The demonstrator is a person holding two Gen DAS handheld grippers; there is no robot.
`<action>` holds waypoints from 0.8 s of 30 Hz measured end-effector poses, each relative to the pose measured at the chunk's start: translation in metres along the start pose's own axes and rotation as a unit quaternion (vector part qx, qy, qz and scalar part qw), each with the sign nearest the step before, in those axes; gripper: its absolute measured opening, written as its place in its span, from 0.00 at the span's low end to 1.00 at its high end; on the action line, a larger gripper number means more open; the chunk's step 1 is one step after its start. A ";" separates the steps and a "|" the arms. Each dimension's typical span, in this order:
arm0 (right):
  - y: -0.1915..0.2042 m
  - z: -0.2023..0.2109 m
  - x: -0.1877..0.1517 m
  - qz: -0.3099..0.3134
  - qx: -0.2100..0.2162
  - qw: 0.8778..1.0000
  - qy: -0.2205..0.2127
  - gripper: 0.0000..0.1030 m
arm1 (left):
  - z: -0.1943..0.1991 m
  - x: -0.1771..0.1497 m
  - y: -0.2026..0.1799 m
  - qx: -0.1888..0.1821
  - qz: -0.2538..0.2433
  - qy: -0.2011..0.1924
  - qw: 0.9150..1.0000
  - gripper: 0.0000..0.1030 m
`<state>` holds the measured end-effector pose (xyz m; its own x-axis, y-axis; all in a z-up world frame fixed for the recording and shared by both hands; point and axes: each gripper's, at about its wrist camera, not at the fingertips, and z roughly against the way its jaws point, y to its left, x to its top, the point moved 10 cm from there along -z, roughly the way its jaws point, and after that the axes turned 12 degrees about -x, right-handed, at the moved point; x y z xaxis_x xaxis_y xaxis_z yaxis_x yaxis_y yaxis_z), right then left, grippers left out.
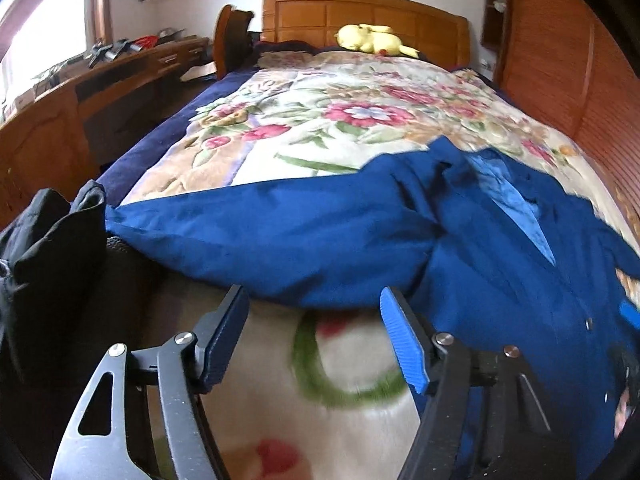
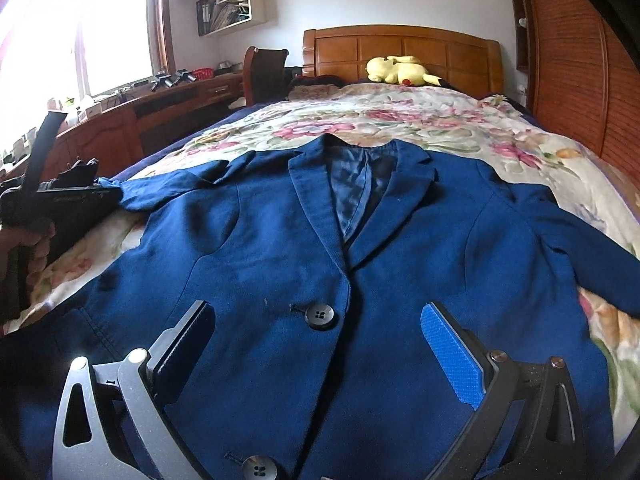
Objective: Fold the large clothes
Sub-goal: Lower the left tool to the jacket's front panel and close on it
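The blue jacket [image 2: 280,240] lies face up on my bed's floral blanket [image 2: 400,120], collar toward the wooden headboard [image 2: 400,52], both sleeves stretched out to the sides. Its notched lapels fold open over a darker, glossy lining; the front is closed with two dark four-hole buttons [image 2: 320,315], one at the waist and one near the hem. The cloth is deep blue, lightly creased, with curved seams down each front panel.

My right gripper [image 2: 316,320] hovers over the jacket's lower front, its jaws spread wide and pinching nothing. My left gripper [image 1: 314,304], seen from the left wrist, sits at the edge of the left sleeve [image 1: 260,248], its jaws spread with only blanket between them. A yellow plush toy [image 2: 396,70] rests by the headboard.
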<state>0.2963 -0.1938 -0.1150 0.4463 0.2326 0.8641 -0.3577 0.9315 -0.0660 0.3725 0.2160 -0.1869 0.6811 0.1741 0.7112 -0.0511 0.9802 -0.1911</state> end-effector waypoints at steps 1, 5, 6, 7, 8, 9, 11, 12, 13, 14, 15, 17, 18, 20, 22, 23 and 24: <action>0.000 0.000 0.000 0.001 0.000 1.000 -0.001 0.99 | -0.002 0.002 0.003 0.001 0.007 -0.002 1.000 0.65; 0.003 0.001 0.001 0.000 0.000 1.000 -0.007 0.99 | -0.004 0.003 0.009 0.009 0.024 -0.011 1.000 0.57; 0.003 0.001 0.001 -0.001 0.000 1.000 -0.007 0.99 | -0.004 0.002 0.010 0.011 0.025 -0.014 1.000 0.54; 0.004 -0.001 0.002 -0.002 0.001 1.000 -0.008 0.99 | -0.004 0.001 0.011 0.013 0.028 -0.014 0.999 0.53; 0.005 -0.001 0.002 -0.002 0.001 1.000 -0.008 0.99 | -0.006 0.000 0.011 0.016 0.032 -0.013 0.999 0.52; 0.005 -0.001 0.002 -0.003 0.002 1.000 -0.008 0.99 | -0.006 -0.001 0.013 0.019 0.041 -0.012 0.999 0.52; 0.005 -0.001 0.002 -0.005 0.002 1.000 -0.009 0.99 | -0.007 -0.003 0.013 0.017 0.057 -0.010 0.998 0.52; 0.005 -0.001 0.002 -0.006 0.003 1.000 -0.010 0.99 | -0.007 -0.003 0.013 0.018 0.060 -0.009 0.998 0.52; 0.005 -0.001 0.002 -0.007 0.003 1.000 -0.010 0.99 | -0.007 -0.004 0.012 0.021 0.060 -0.010 0.998 0.52; 0.005 -0.001 0.002 -0.009 0.004 1.000 -0.010 0.99 | -0.008 -0.004 0.012 0.025 0.058 -0.008 0.998 0.52; 0.006 -0.001 0.001 -0.010 0.004 1.000 -0.010 0.99 | -0.011 -0.006 0.013 0.033 0.055 -0.002 0.998 0.52; 0.005 -0.001 0.001 -0.012 0.005 1.000 -0.010 0.99 | -0.017 -0.009 0.019 0.039 0.062 0.007 0.997 0.52; 0.005 -0.001 0.001 -0.012 0.005 1.000 -0.010 0.99 | -0.021 -0.011 0.023 0.036 0.075 0.011 0.996 0.52; 0.004 -0.001 0.001 -0.013 0.005 1.000 -0.011 0.99 | -0.026 -0.012 0.030 0.031 0.095 0.015 0.995 0.52; 0.005 -0.002 0.001 -0.014 0.004 1.000 -0.011 0.99 | -0.029 -0.009 0.035 0.030 0.102 0.013 0.994 0.52; 0.005 -0.002 0.001 -0.014 0.004 1.000 -0.011 0.99 | -0.030 -0.007 0.037 0.029 0.106 0.011 0.994 0.52; 0.005 -0.003 0.001 -0.014 0.004 1.000 -0.011 0.99 | -0.031 -0.006 0.039 0.028 0.109 0.012 0.994 0.52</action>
<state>0.2971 -0.1878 -0.1160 0.4384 0.2011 0.8760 -0.3516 0.9353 -0.0387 0.3893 0.2500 -0.2195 0.6662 0.3814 0.6408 -0.2389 0.9232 -0.3011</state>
